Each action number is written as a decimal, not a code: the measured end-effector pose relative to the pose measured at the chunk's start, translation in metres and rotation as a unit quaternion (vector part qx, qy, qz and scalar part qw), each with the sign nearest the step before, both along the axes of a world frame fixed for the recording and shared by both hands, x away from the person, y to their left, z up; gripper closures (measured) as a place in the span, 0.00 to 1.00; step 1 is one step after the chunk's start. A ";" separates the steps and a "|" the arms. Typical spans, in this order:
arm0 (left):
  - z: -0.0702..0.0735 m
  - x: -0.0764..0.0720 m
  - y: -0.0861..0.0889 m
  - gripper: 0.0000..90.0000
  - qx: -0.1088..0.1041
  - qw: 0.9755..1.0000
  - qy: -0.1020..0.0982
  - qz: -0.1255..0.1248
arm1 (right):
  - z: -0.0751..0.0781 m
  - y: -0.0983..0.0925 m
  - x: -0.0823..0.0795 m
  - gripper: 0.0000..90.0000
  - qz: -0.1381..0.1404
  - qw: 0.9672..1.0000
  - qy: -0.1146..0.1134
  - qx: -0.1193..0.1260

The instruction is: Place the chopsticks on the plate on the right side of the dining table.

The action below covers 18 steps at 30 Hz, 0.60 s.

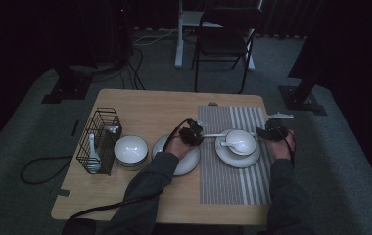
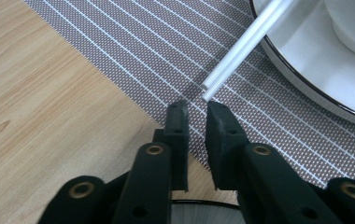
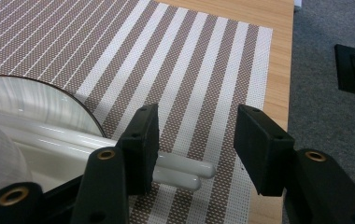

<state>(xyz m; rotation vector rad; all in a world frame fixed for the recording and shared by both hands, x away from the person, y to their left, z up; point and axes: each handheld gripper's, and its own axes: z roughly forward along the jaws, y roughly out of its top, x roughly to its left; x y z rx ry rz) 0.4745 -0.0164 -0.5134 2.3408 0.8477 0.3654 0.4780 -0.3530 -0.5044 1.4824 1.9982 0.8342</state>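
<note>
The chopsticks [image 3: 185, 171] lie across the plate [image 1: 223, 150] at 12 o'clock of the bowl [image 1: 243, 139], with the left claw [image 2: 196, 106] almost together and empty and the right claw [image 3: 196, 112] apart around their ends, so probably only releasing is left.

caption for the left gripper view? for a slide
Left gripper, jaws nearly shut and empty, just behind the tips of white chopsticks lying from placemat onto plate.

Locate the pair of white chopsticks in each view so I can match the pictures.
High view: the white chopsticks lie level across the far rim of the plate, centre right.
Left gripper view: their tips run from top right down to just ahead of the left gripper.
Right gripper view: their rounded ends poke out at lower centre, between the right gripper's open jaws.
Shared landmark: the striped placemat.
</note>
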 end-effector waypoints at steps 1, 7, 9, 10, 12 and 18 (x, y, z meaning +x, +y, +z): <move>0.000 0.000 0.000 0.91 0.000 1.000 0.000 0.000 | 0.000 0.000 0.000 0.56 0.000 1.000 0.000 0.000; 0.001 0.002 0.003 0.93 0.002 1.000 -0.005 0.021 | 0.000 0.000 0.000 0.56 0.000 1.000 0.000 0.000; 0.002 0.003 0.004 0.93 -0.001 1.000 -0.003 0.024 | 0.000 0.000 0.000 0.56 0.001 1.000 0.000 0.000; 0.002 0.003 0.003 0.93 -0.003 1.000 -0.004 0.027 | 0.000 0.000 0.000 0.56 0.001 1.000 0.000 0.000; 0.002 0.004 0.003 0.92 -0.006 1.000 -0.002 0.027 | 0.000 0.000 0.000 0.56 0.001 1.000 0.000 0.000; 0.002 0.004 0.000 0.91 -0.011 1.000 0.001 0.026 | 0.000 0.000 0.000 0.56 0.001 1.000 -0.001 0.000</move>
